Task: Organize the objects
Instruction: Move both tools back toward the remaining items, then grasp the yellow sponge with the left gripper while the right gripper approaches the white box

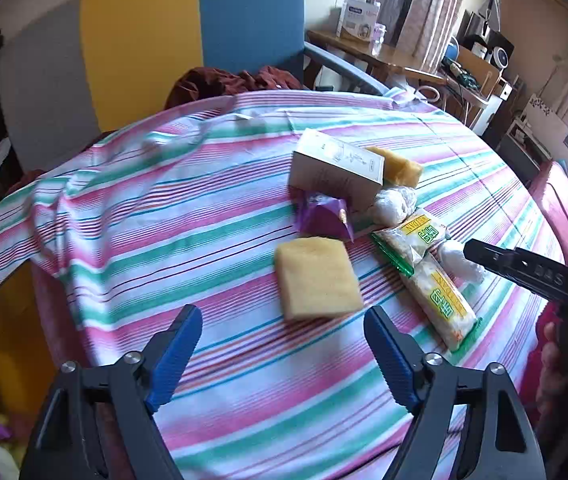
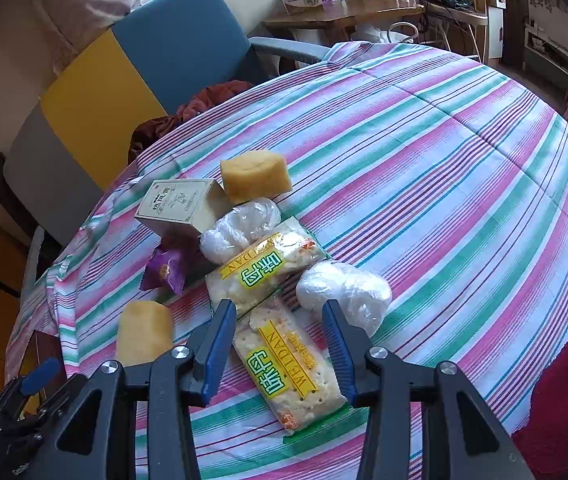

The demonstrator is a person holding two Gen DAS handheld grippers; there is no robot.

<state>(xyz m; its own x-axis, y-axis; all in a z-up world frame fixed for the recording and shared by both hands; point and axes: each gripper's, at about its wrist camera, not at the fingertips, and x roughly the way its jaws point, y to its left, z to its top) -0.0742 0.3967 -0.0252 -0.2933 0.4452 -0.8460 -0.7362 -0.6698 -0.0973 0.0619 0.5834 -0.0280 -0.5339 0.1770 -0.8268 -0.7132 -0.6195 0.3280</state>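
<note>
Right hand-held gripper (image 2: 280, 344) straddles the near cracker packet (image 2: 289, 364), jaws spread, not pinching; the packet's long axis runs along them. Left hand-held gripper (image 1: 282, 344), spread and empty, faces the yellow sponge (image 1: 317, 278) mid-table (image 1: 164, 240).

- The left gripper (image 1: 280, 354) has a black, angular frame with triangular cut-outs.
- Its fingers (image 1: 176, 356) carry blue ribbed pads, with round silver screws at the pivots.
- The right gripper (image 2: 280, 344) is built alike: black arms, blue ribbed fingers (image 2: 216, 352), silver screw heads.
- Raised lettering marks its black finger in the left wrist view.
</note>
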